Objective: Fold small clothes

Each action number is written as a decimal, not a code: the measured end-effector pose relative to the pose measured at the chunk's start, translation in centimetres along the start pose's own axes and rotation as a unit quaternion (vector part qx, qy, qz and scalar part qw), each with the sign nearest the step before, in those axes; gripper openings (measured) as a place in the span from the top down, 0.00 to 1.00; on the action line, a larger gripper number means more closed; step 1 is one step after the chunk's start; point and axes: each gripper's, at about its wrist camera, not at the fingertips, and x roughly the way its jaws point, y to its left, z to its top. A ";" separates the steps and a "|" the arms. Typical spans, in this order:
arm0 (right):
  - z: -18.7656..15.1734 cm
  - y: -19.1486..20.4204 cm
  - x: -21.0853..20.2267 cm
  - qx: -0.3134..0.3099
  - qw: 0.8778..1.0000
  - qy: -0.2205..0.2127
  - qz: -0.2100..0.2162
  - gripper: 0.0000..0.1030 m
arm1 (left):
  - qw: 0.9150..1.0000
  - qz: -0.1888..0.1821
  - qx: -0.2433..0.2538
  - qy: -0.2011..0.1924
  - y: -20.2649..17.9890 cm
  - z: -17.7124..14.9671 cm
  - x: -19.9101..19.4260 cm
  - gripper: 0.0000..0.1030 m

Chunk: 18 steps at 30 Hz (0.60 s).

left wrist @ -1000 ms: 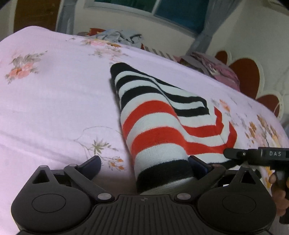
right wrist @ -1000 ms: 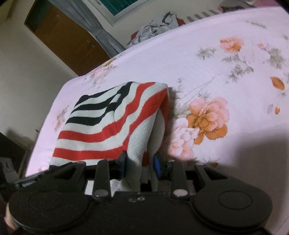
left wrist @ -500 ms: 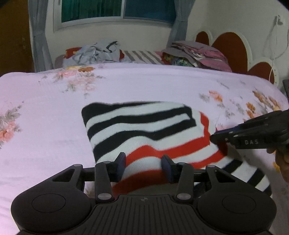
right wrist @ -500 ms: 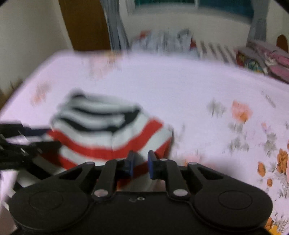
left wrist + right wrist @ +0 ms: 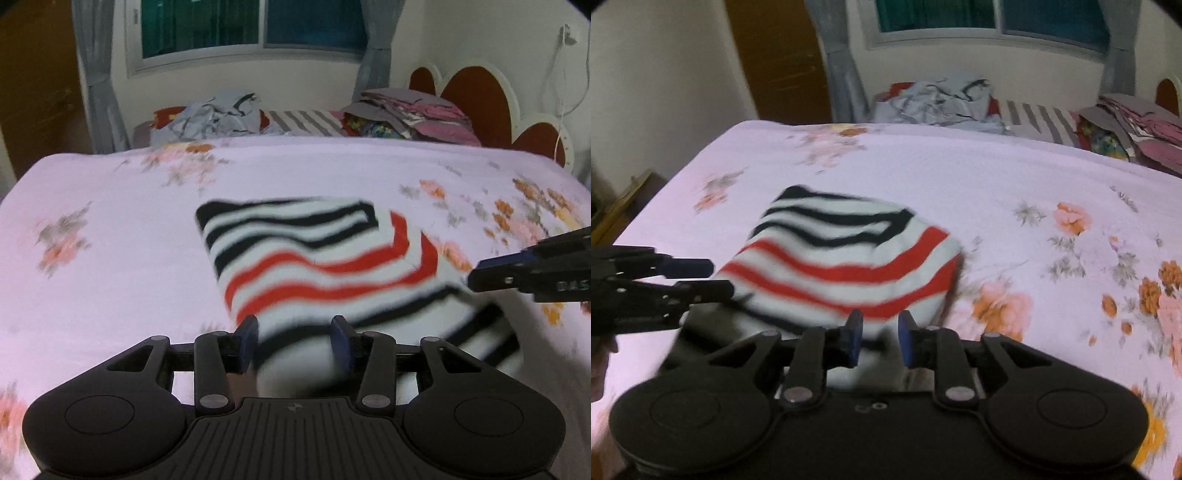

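Between the left gripper's (image 5: 293, 341) fingers, the striped top (image 5: 317, 266) sits pinched; right gripper (image 5: 880, 338) grips its other edge, jaws opening.

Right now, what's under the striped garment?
The floral bedsheet shows all around the striped garment, whose far part lies on it. The near edge is lifted between both grippers' fingers. Whatever sits beneath the cloth is covered.

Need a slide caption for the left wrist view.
Left gripper grips striped garment over floral bedsheet; right gripper alongside.
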 end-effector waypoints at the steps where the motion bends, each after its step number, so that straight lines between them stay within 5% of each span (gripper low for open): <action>1: -0.6 0.3 -0.4 -0.001 1.000 0.003 0.001 0.82 | 1.000 0.002 -0.006 -0.001 0.0 -0.6 -0.5 0.58; 13: -4.0 0.7 1.3 -0.025 0.997 0.062 -0.029 1.00 | 0.998 0.003 -0.055 0.022 -0.3 -5.3 -0.5 0.57; 18: -5.0 -0.6 1.6 0.001 0.998 0.066 -0.021 1.00 | 0.997 0.004 -0.065 0.030 -0.7 -6.3 0.0 0.57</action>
